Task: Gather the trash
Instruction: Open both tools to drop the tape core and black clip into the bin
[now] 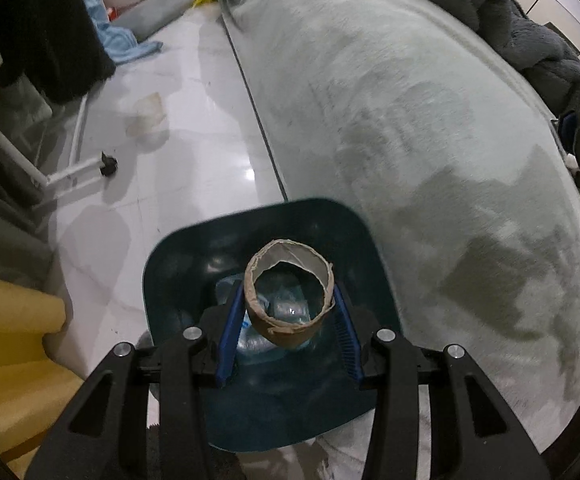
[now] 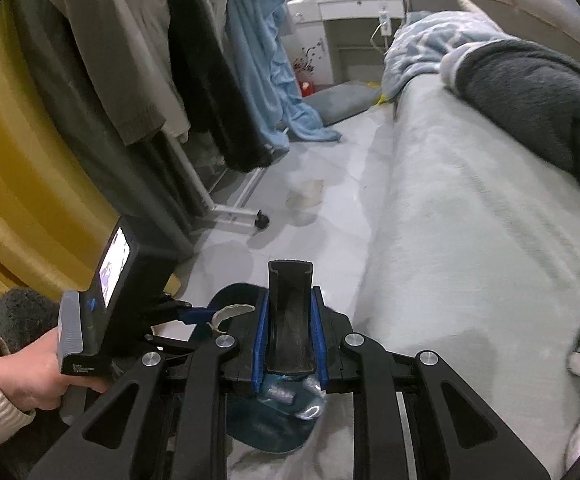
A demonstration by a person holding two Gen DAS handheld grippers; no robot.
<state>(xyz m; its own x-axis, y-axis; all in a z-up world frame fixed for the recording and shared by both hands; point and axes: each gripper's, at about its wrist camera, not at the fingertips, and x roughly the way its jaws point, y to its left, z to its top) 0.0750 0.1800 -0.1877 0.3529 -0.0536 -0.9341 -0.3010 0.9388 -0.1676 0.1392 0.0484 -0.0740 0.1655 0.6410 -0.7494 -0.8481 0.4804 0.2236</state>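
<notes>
My left gripper (image 1: 290,312) is shut on a brown cardboard tube (image 1: 290,294) and holds it over a dark teal dustpan (image 1: 185,264). A crushed clear plastic bottle (image 1: 257,340) lies in the pan under the tube. My right gripper (image 2: 290,320) is shut on the dustpan's black handle (image 2: 290,320), which stands upright between its blue pads. In the right wrist view the pan (image 2: 265,428) with the bottle (image 2: 290,396) sits below, and the left gripper (image 2: 193,314) holds the tube (image 2: 229,314) at its left rim.
A pale green bed (image 1: 410,128) fills the right, with a dark grey blanket (image 2: 538,96) on it. A crumpled tissue (image 1: 147,116) lies on the glossy tile floor. A clothes rack with a white wheeled base (image 1: 89,166) and hanging clothes stands left, by a yellow curtain (image 2: 21,160).
</notes>
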